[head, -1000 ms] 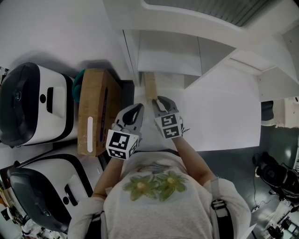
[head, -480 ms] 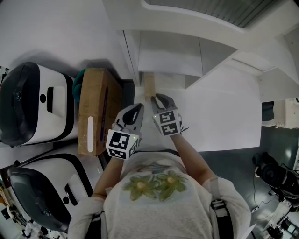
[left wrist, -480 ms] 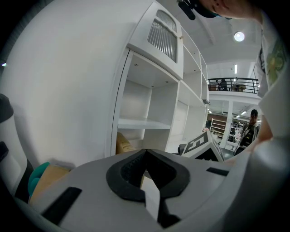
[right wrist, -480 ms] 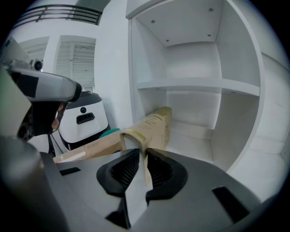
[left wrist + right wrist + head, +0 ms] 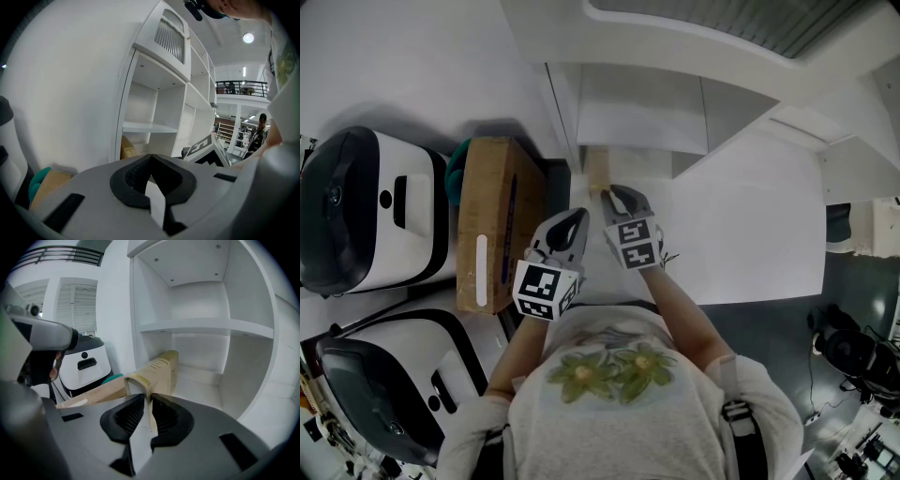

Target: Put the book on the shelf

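The book [image 5: 157, 369] is a thin tan one, standing on edge in the lower compartment of the white shelf [image 5: 206, 326], under the horizontal board. It runs along the compartment's left side, close to the left wall. Its far end reaches in toward the back, and its near end sticks out toward me. Whether the far end touches the back wall I cannot tell.

My right tool [image 5: 149, 404] has that near end. In the right gripper view the two dark pads are drawn in narrow, pressing the book's edge from both sides, and the pale cover rises just above the tips. In the head view this tool sits just above centre of the frame, pointing up at the shelf opening.

My left tool [image 5: 149, 161] holds nothing. Its jaws are closed tip to tip, with only white shelf showing beyond them. In the head view it lies just to the lower left of the right tool, close beside it and apart from the book.

Left of the shelf, against its side panel, lies a long cardboard box [image 5: 492, 225]. A teal thing [image 5: 459, 155] peeks out at its upper left corner. Further left stand two white-and-black machines [image 5: 366, 206], one in the middle left of the frame and one in the lower left.
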The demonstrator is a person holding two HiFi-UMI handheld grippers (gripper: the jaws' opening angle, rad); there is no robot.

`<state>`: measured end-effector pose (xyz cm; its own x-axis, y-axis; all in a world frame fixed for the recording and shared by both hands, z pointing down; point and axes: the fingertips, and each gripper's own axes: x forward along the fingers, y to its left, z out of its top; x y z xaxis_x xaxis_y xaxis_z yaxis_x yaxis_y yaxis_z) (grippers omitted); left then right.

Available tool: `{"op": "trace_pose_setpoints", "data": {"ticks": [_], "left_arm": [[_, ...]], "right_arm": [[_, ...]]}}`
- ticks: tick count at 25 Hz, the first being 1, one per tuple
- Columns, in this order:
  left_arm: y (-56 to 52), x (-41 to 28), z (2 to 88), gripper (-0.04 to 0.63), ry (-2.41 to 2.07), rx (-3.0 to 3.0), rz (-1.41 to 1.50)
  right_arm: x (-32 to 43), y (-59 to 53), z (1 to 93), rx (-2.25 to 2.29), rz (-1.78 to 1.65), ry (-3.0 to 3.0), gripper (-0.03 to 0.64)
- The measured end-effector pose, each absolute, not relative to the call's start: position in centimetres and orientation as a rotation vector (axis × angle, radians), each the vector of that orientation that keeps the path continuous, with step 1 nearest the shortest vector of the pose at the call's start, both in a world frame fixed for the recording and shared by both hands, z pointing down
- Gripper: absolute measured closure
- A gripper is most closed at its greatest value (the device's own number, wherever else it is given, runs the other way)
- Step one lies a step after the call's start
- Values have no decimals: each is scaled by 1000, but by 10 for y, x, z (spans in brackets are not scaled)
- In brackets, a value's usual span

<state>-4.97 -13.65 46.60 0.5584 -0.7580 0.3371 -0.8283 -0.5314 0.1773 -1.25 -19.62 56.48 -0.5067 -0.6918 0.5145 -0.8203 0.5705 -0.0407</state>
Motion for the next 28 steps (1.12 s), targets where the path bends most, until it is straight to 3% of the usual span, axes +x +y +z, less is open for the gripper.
{"op": "trace_pose_setpoints", "data": {"ticks": [28], "left_arm": [[-140,-50,471,568,-1298,2460,312]], "right_arm": [[-24,-223,566,1221,405,-2370,541]]}}
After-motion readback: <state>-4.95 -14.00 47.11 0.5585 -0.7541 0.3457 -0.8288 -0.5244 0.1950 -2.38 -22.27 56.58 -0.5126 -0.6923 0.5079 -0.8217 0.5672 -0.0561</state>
